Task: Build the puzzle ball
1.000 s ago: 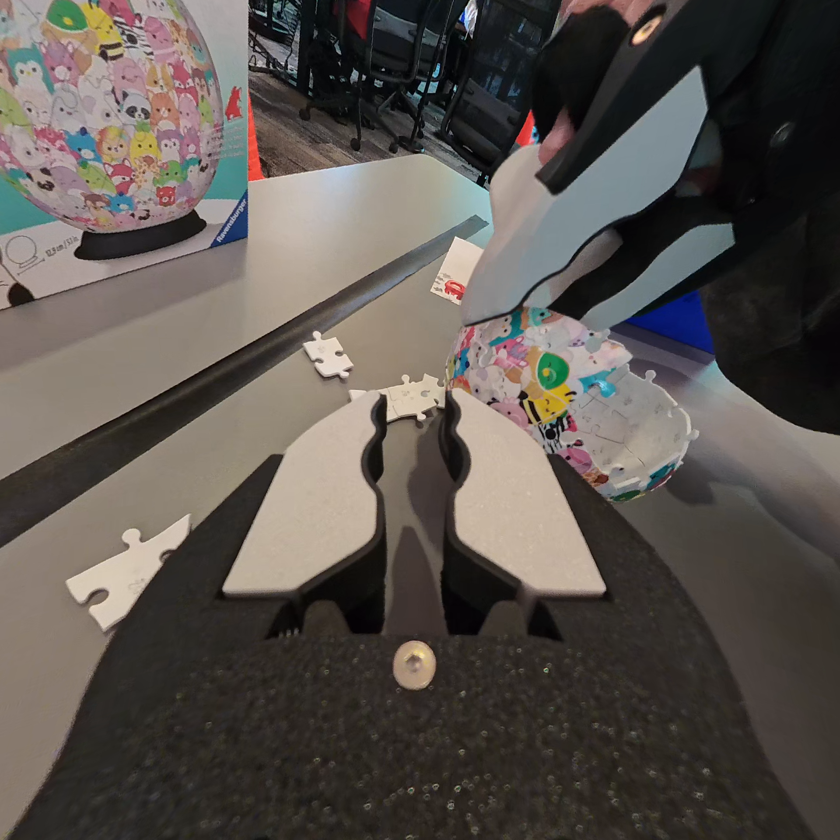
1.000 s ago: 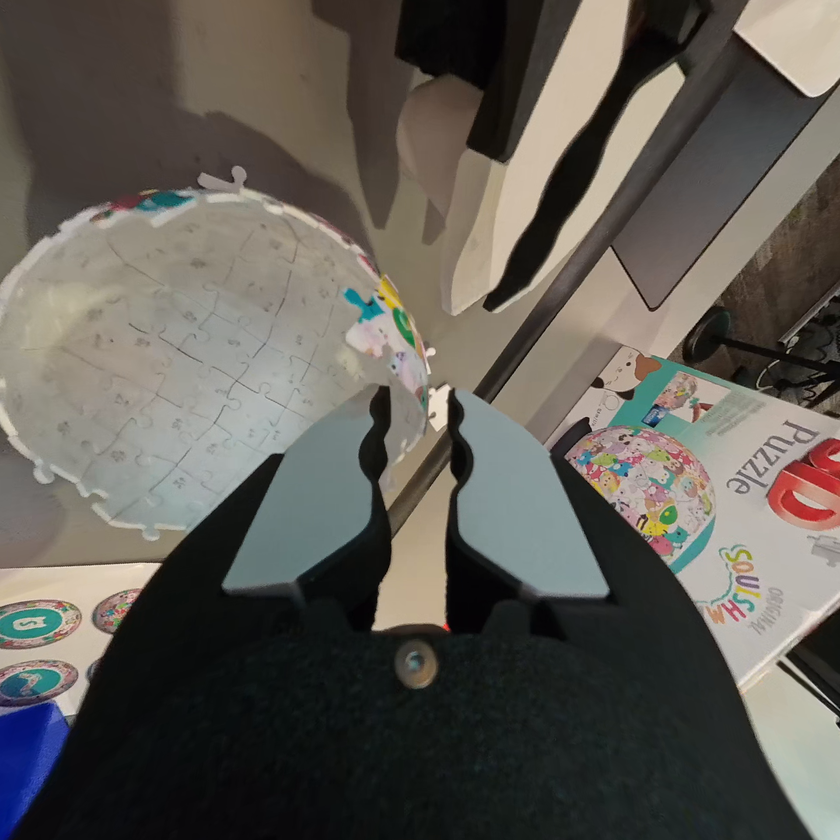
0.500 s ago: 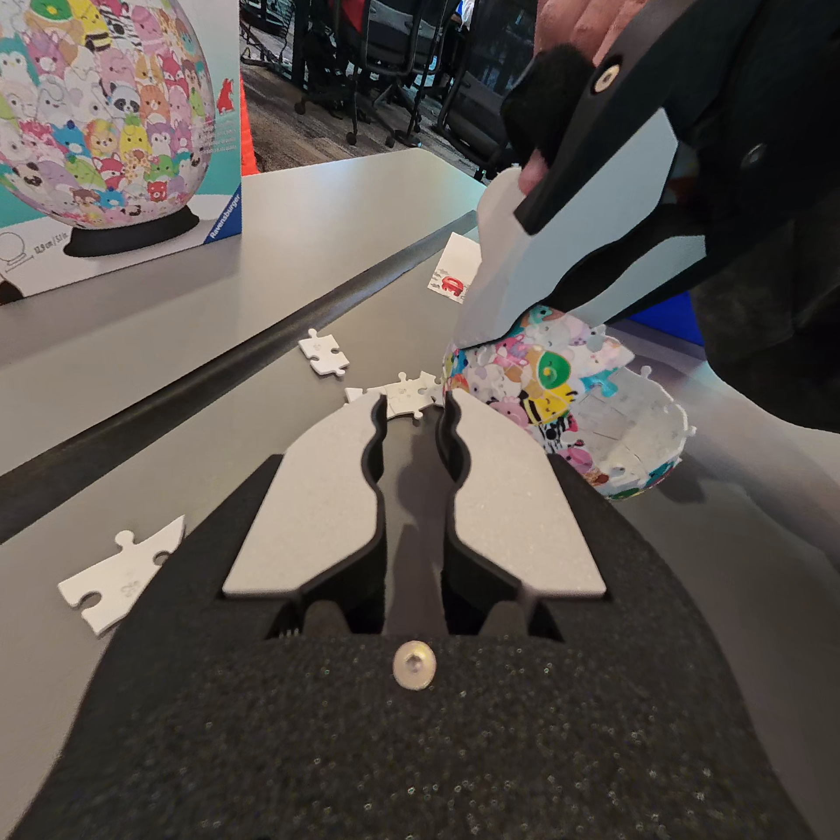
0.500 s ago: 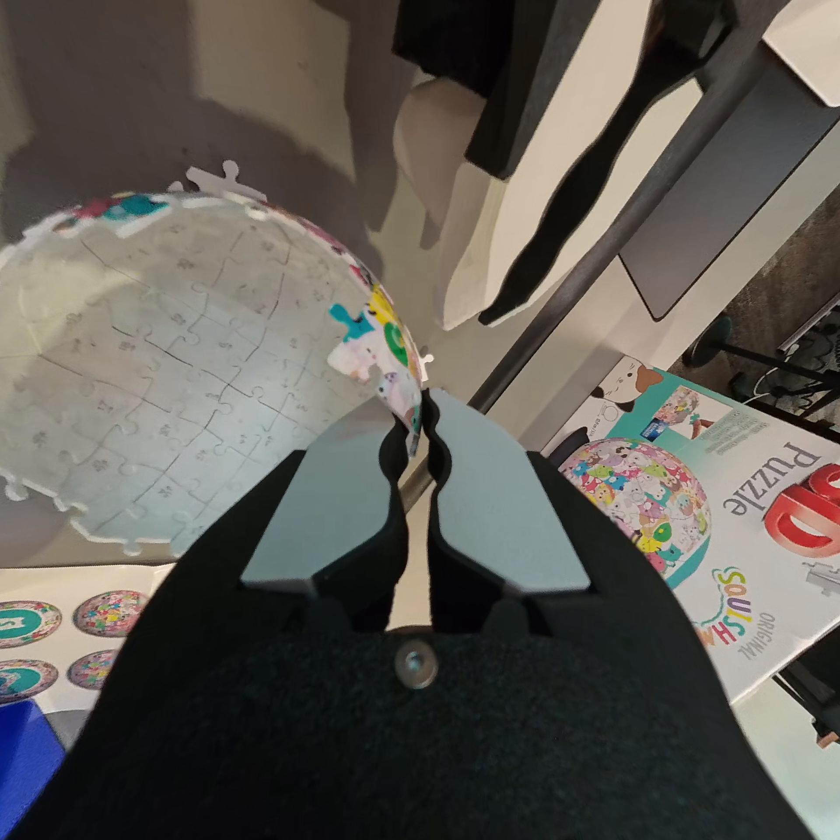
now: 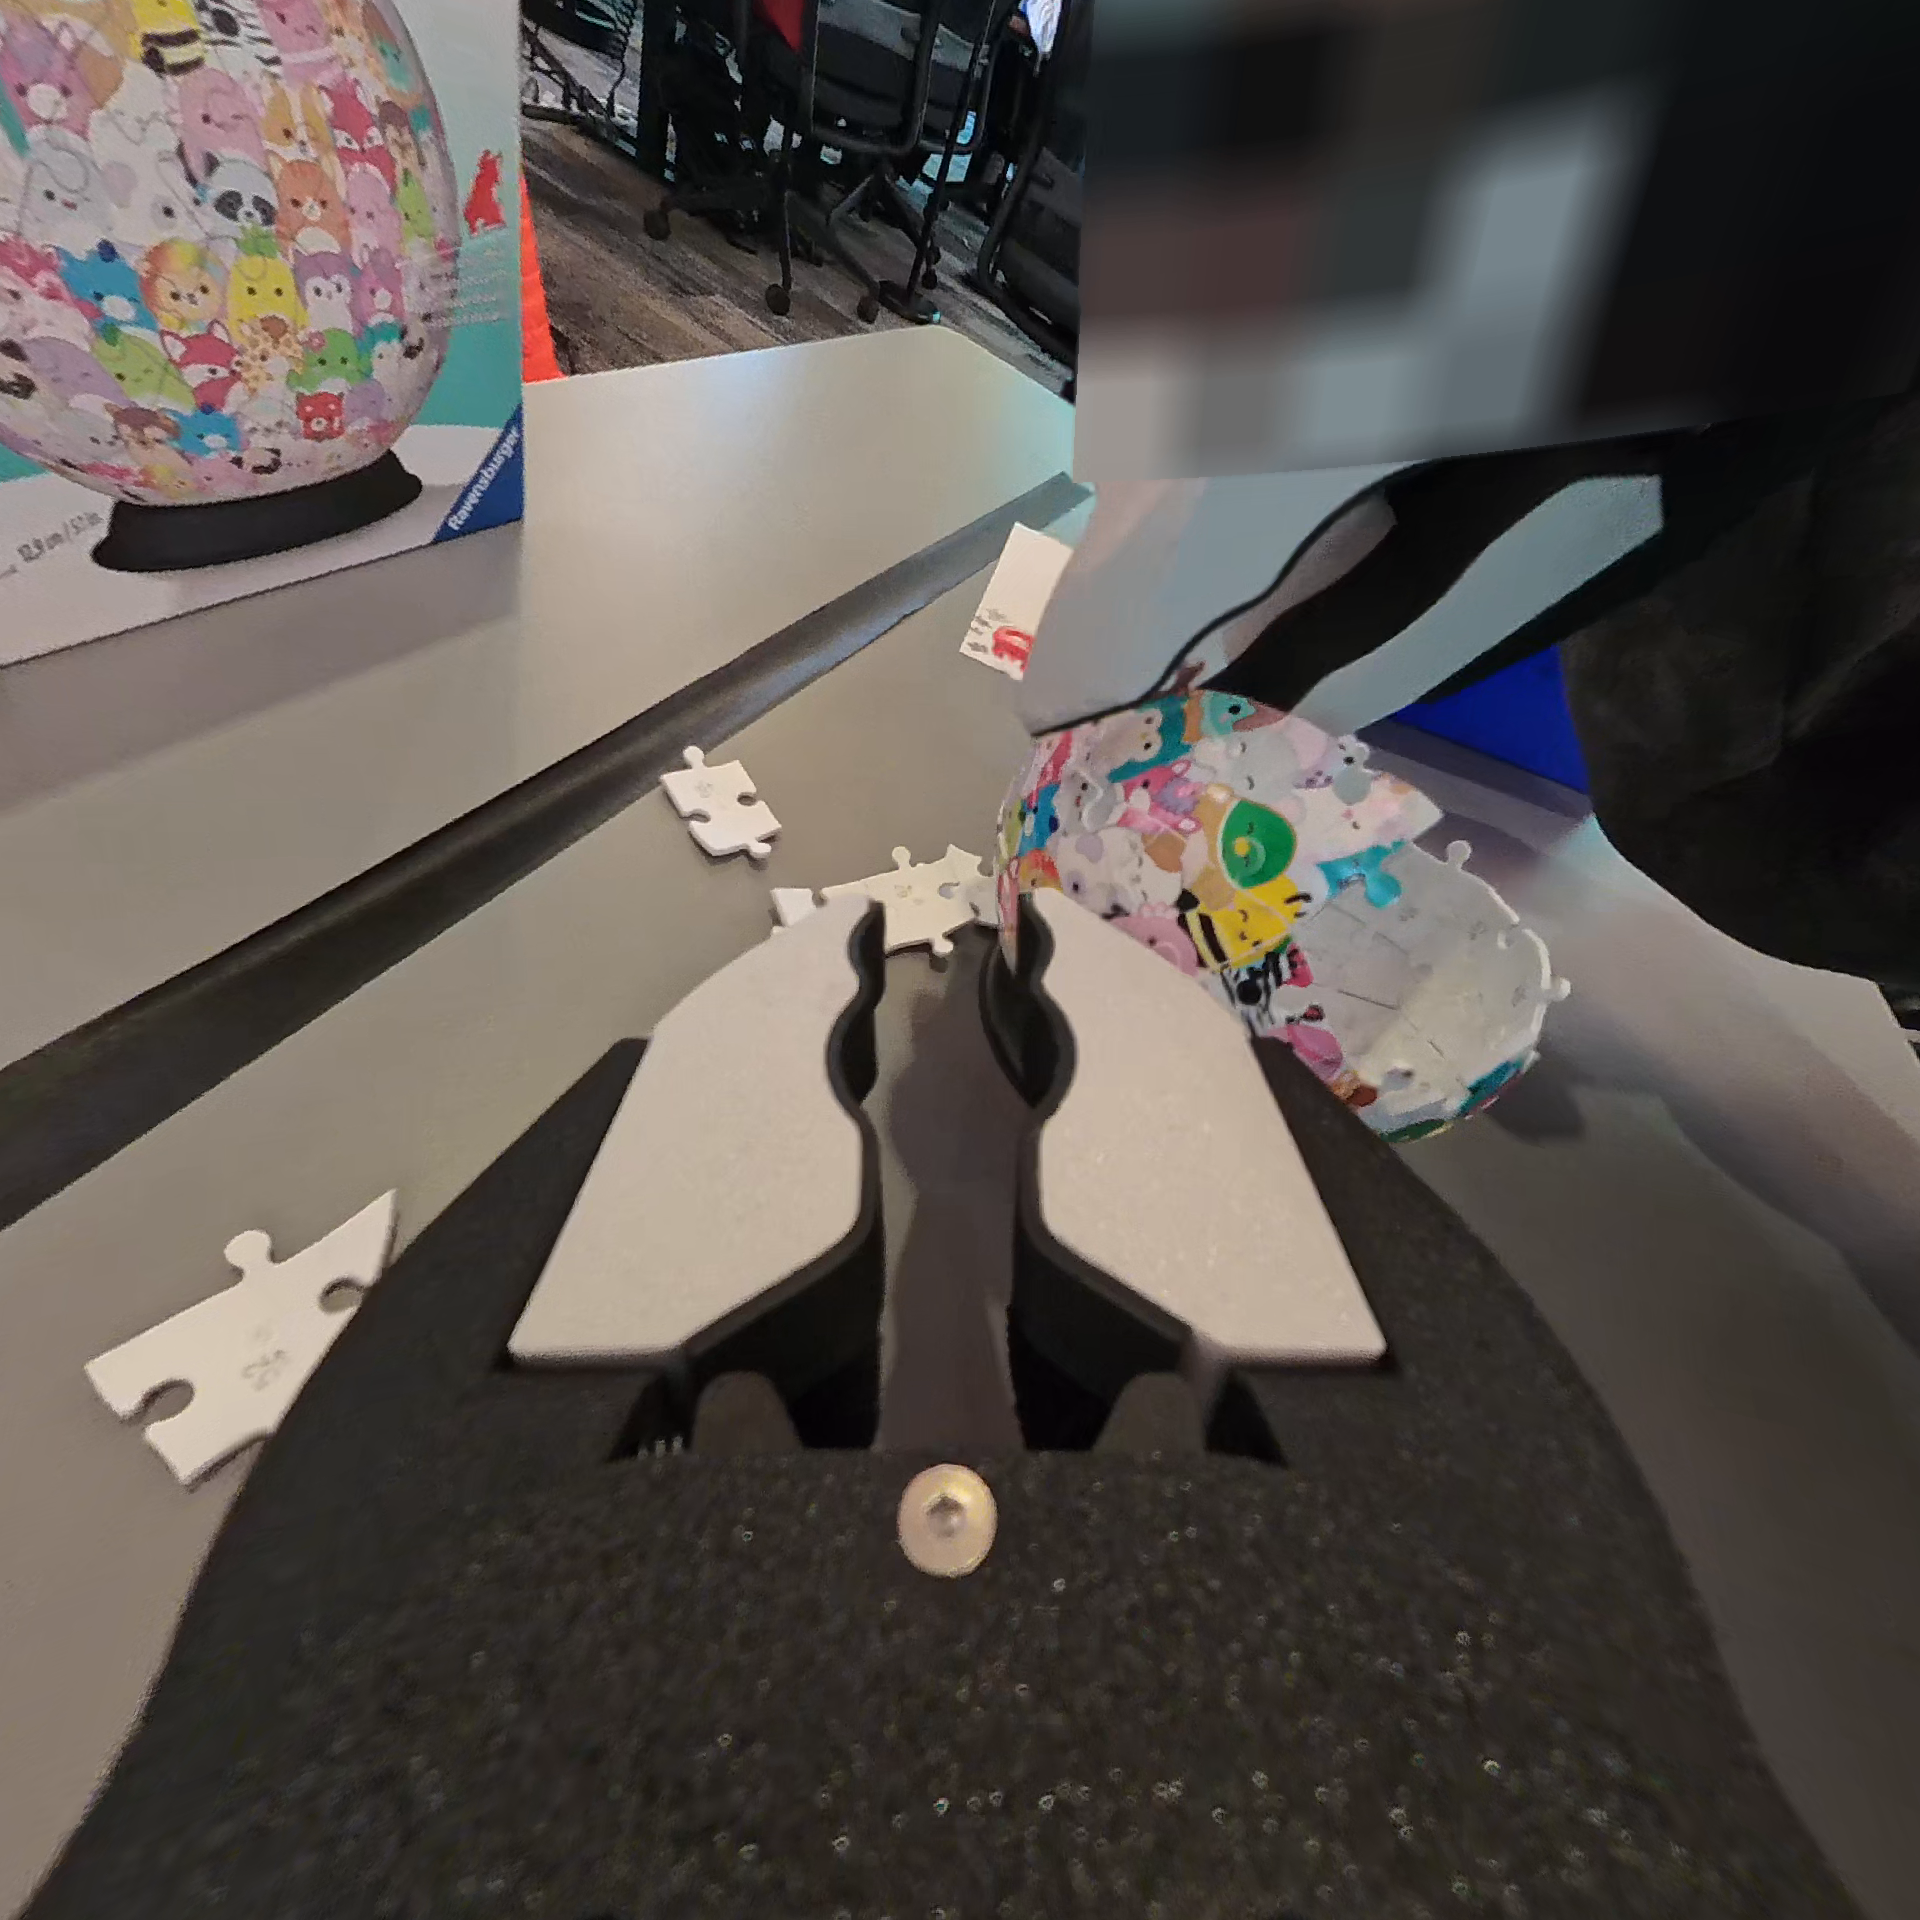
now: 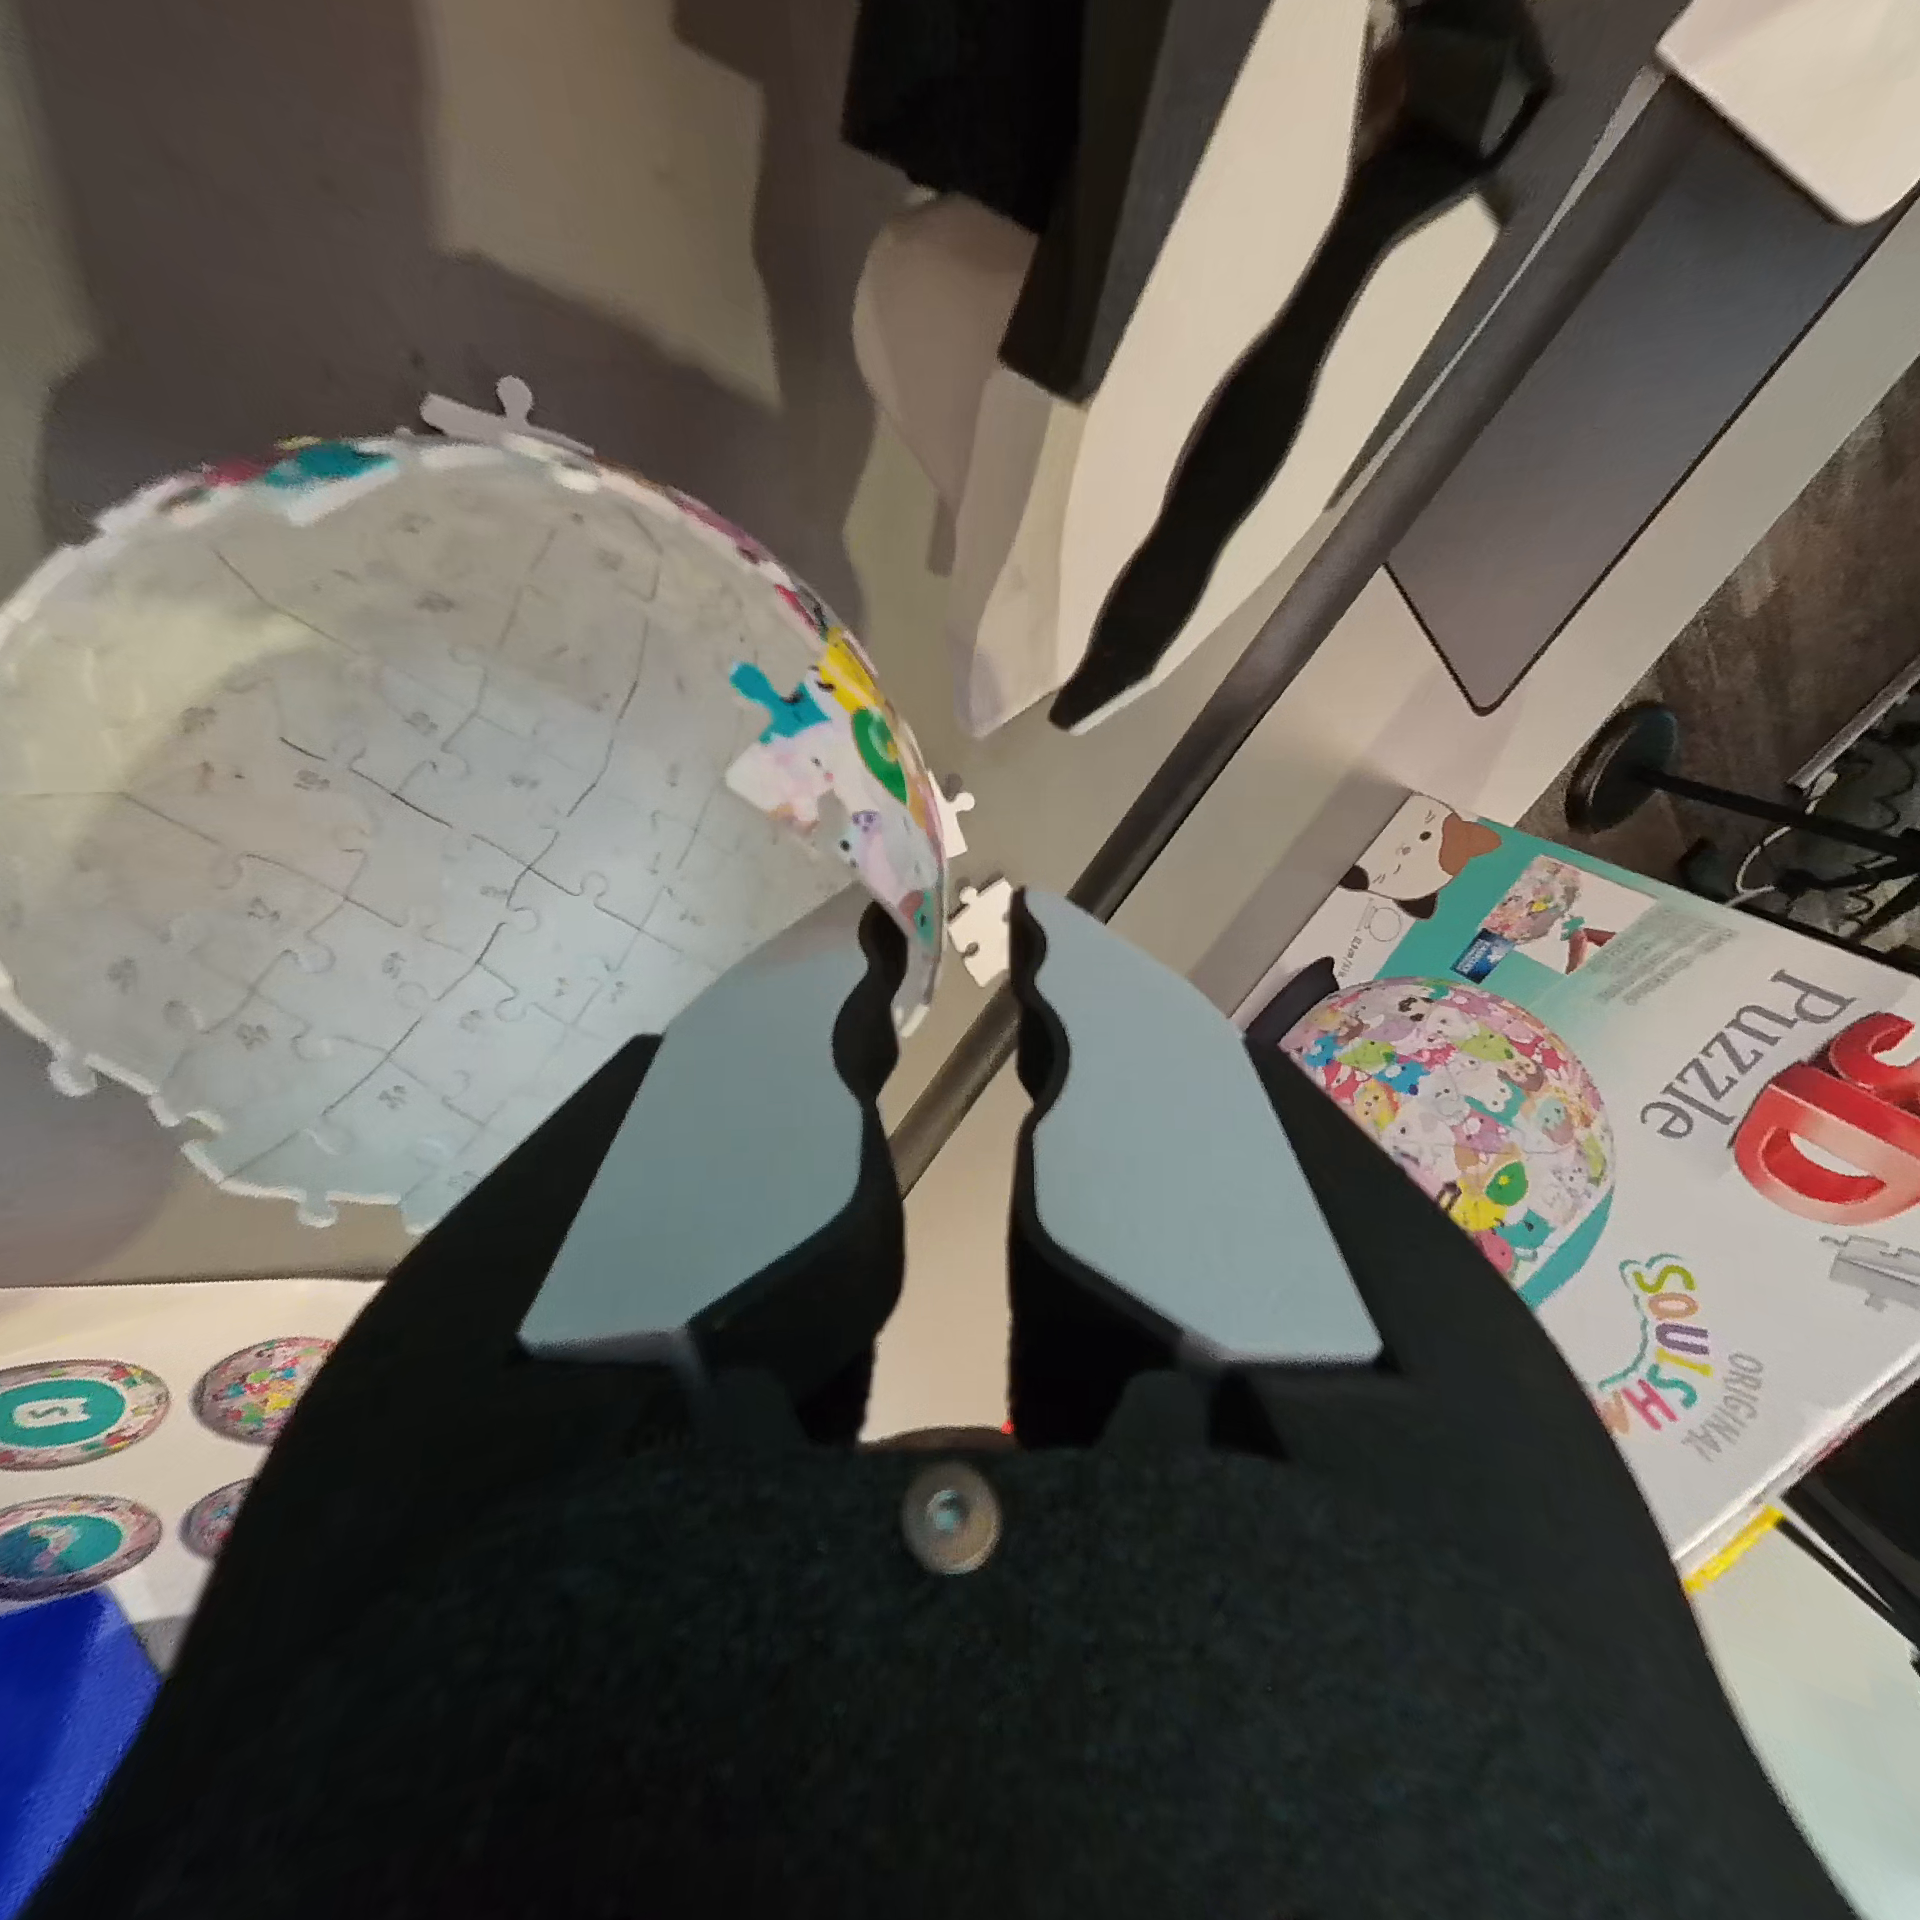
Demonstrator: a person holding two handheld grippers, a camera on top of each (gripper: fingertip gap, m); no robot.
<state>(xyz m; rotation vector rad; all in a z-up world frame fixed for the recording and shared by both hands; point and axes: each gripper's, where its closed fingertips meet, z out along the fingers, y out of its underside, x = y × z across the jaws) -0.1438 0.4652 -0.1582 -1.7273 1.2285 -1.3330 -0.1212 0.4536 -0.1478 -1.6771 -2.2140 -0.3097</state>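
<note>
**Operator:** Holding anything right now?

**Guide:** No. Your right gripper [image 6: 945, 914] has its jaws parted around the rim of the half-built, colourful plastic puzzle-ball shell [image 6: 416, 831], which lies on its side on the grey table [image 5: 727, 499]. Your left gripper [image 5: 940, 925] is released and empty, just beside the shell.

**Operator:** How will it handle?

**Guide:** Probably light, thin and fragile, with seams that may pop. Pinch the rim gently. 0.5 seconds ago your right jaws were clenched on that rim; now they have let go.
</note>
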